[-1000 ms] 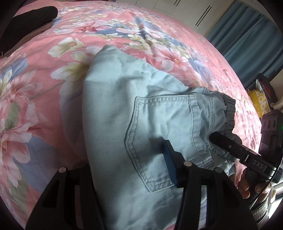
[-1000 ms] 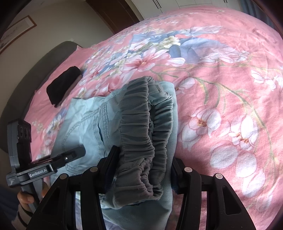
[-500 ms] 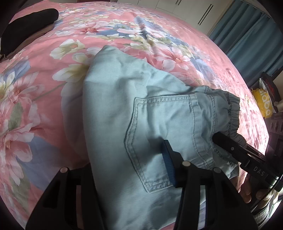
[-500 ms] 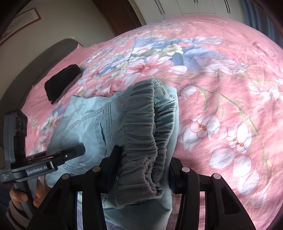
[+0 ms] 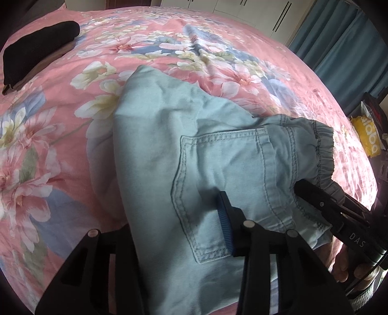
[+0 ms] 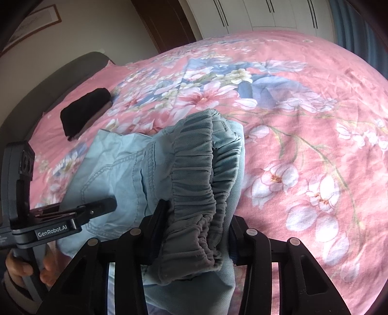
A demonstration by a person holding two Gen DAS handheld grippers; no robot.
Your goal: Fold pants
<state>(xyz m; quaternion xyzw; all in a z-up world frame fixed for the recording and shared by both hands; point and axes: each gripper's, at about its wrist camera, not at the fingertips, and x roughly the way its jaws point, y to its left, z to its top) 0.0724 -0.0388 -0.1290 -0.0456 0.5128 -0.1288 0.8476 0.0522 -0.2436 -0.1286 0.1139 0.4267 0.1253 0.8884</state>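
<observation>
Light blue denim pants [image 5: 194, 150] with a stitched back pocket [image 5: 218, 174] and a grey elastic waistband [image 6: 194, 184] lie partly folded on the pink floral bedspread [image 5: 60, 116]. My left gripper [image 5: 179, 232] is shut on the pants near the pocket; its left finger is hidden under the cloth. My right gripper [image 6: 194, 230] is shut on the bunched waistband and holds it a little above the bed. The right gripper also shows in the left wrist view [image 5: 339, 218], and the left gripper shows in the right wrist view [image 6: 97, 208].
A folded black garment [image 5: 36, 48] lies on the bed far left, also seen in the right wrist view [image 6: 84, 111]. A dark headboard [image 6: 48, 87], white wardrobe doors [image 6: 254, 14] and blue curtains [image 5: 344, 46] surround the bed. A yellow bag [image 5: 368, 138] sits beyond the right edge.
Both grippers have lifted slightly and drawn back with the pants still gripped; the waistband end has risen and more of the bed shows beyond it.
</observation>
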